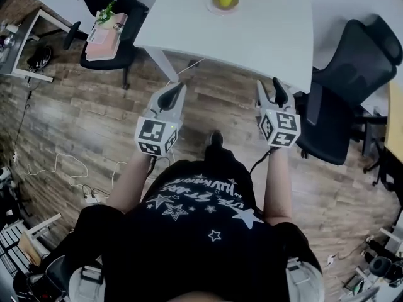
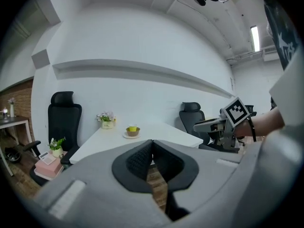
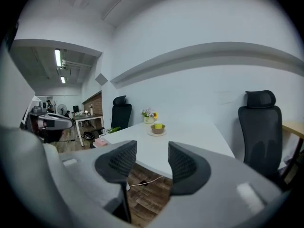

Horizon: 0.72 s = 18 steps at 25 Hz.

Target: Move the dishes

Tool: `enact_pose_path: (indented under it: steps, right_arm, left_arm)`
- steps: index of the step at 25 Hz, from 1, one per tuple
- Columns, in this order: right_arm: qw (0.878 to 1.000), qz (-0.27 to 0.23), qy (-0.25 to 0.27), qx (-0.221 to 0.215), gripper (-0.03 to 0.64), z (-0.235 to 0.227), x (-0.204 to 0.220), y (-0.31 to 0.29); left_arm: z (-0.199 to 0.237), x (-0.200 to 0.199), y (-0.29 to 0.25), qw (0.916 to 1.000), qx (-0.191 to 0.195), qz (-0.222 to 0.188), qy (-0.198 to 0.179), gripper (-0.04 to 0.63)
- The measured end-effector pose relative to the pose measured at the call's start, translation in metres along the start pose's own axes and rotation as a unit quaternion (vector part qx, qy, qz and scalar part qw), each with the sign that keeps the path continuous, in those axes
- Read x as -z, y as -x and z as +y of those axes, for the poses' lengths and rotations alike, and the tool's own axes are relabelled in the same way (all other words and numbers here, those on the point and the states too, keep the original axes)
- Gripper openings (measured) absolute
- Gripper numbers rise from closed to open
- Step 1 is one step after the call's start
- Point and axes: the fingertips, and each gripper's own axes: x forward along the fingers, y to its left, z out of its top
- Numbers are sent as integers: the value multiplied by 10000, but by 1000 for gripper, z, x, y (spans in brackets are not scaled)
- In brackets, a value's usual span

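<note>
Pressing jaws together on nothing, left gripper [image 2: 152, 144] | holding jaws spread, empty, right gripper [image 3: 152, 156] | hovering short of tabletop [image 1: 252, 36]

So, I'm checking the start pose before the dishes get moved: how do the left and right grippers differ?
The left gripper has its jaws closed together; the right gripper has its jaws apart. In the head view the left gripper's tips show against the wooden floor, the right gripper's against the near edge of the white table. Both are empty and short of the dishes.
</note>
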Motion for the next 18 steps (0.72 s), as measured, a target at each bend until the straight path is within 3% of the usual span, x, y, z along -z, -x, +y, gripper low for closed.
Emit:
enact_pose_path:
  steps: [9,18]
  right_arm:
    - [9978,205,106,-620,212,-41,-14,-85]
    - [9924,430,441,-1065,212,-25,-30,-166]
  left_arm:
    - [19,-15,-74,9987,-505,77,73,11]
    - [67,-14,-101,9955,-872,210,319,11]
